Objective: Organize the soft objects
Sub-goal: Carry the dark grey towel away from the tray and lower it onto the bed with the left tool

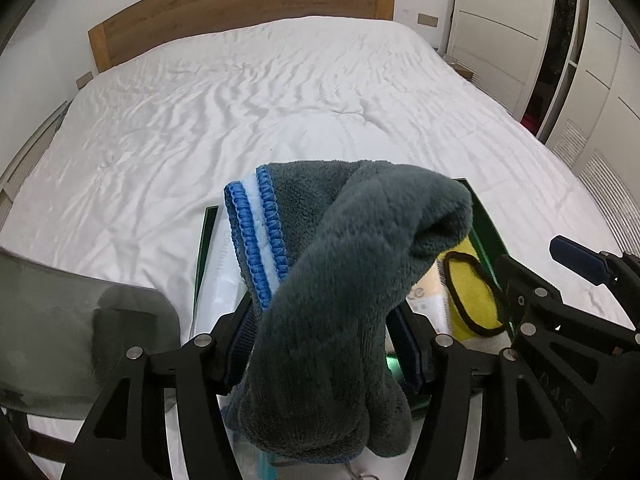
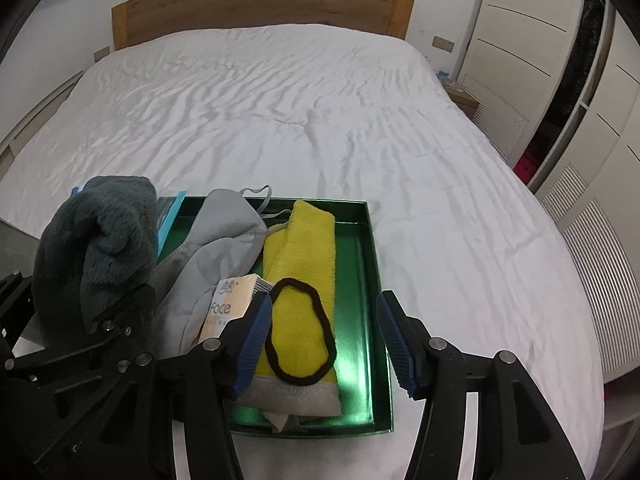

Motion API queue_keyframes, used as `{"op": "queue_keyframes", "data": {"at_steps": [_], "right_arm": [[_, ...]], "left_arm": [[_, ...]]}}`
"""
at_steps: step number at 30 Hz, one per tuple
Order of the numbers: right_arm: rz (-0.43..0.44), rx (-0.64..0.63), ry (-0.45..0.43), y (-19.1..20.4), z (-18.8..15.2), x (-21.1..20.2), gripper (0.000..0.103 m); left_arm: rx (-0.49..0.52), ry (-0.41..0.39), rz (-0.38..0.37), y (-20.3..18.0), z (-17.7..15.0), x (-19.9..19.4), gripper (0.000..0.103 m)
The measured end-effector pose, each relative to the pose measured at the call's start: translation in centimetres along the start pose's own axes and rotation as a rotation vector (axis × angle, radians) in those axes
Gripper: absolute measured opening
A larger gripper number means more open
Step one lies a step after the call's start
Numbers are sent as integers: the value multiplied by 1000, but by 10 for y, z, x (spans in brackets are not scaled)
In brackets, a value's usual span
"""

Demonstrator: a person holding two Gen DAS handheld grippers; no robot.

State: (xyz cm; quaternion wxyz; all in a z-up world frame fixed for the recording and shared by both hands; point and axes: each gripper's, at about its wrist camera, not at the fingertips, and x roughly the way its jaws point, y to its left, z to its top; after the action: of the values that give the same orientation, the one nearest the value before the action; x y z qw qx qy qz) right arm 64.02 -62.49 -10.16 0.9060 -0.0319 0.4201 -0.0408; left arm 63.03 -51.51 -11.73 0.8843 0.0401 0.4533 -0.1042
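My left hand-held gripper (image 1: 320, 344) has the dark grey fleece towel with the blue-and-white striped edge (image 1: 340, 280) between its blue pads; whether the pads press it I cannot tell, it may only be draped there. Towel bulges up over the left part of the shallow green rectangular tray (image 2: 370, 280) on the white-sheeted bed (image 2: 280, 120). My right hand-held gripper (image 2: 320, 340) is released, nothing between its fingers, hovering over the tray's near right part.

Key relation: folded yellow terry cloth (image 2: 304, 280) lies straight ahead and below the right hand-held gripper, long axis running away from me toward the wooden headboard (image 2: 260, 4). Black elastic hair band (image 2: 302, 330) sits on it, right between the finger lines. Right hand is nearer these; left is occupied.

Pale tissue pack marked "Face" (image 2: 232, 304) touches the right gripper's left finger side, grey fabric pouch (image 2: 216, 248) beyond. Tray's right wall is close beside the right finger. Open bed right and far.
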Motion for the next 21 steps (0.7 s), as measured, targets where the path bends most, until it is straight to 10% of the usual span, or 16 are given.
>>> {"op": "queue_keyframes", "data": {"at_steps": [12, 21], "right_arm": [[-35, -13, -48, 0, -59, -95, 58], [34, -74, 30, 90, -148, -203, 59]], "left_arm": [[-53, -37, -184, 18, -75, -118, 56], [-60, 65, -193, 133, -181, -210, 56]]}}
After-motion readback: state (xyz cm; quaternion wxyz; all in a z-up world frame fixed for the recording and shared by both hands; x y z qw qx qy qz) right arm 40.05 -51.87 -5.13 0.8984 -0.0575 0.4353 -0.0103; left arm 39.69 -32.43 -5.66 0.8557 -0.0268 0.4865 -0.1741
